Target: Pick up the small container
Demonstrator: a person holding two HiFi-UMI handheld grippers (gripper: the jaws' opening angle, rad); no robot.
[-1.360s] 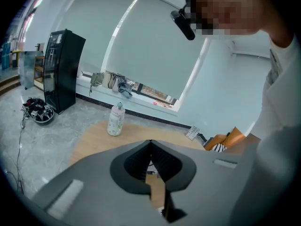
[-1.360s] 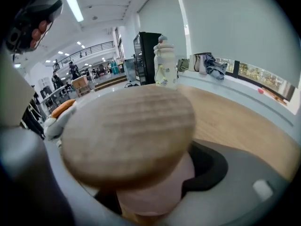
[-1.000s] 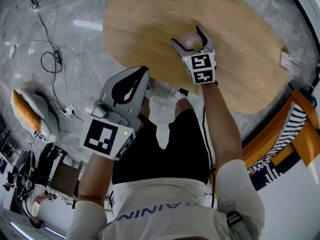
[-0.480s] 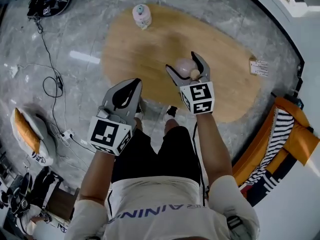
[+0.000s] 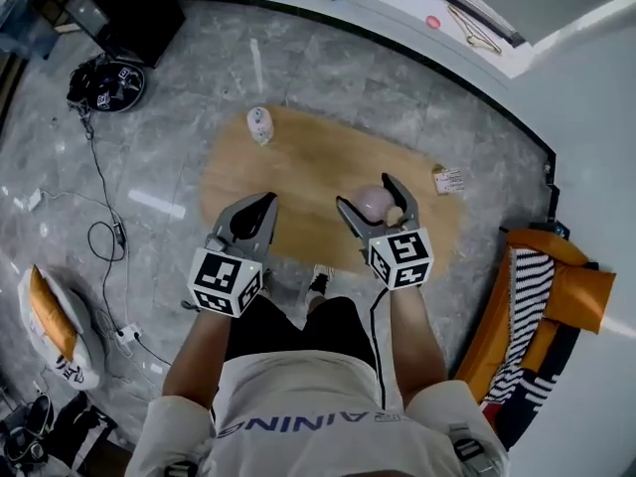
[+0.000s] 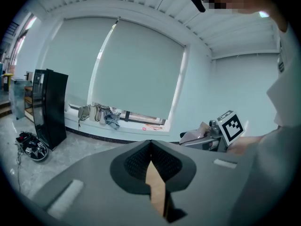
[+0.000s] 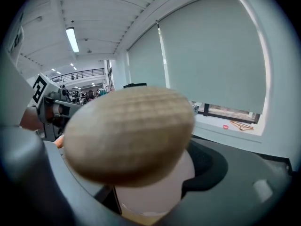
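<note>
- The right hand-held gripper [image 5: 370, 199] is clamped on the small container [image 5: 376, 205], its jaws on either side of the pale pink body below the rounded wooden lid [image 7: 129, 133].
- The container is held up over the right half of the table [image 5: 298, 167]. The right gripper view shows window blinds and ceiling behind it and no surface touching it, so I judge it is lifted well clear.
- The left hand-held gripper [image 5: 260, 207] has its jaws brought together at the tips with nothing between them. It hangs over the near edge of the table, left of the held container, and takes no part in the grip.
- Progress: the pick-up looks essentially done, with the container grasped and raised. What may be left is only to hold it steady, and the grip sits low on the body with the wide lid above the jaws.
- Count: two hand-held grippers, one of them loaded.
- Count: two containers, one held and a second container [image 5: 259, 124] standing near the far left end of the table.
- Count: one table and one small card [image 5: 448, 180] at its right end.
</note>
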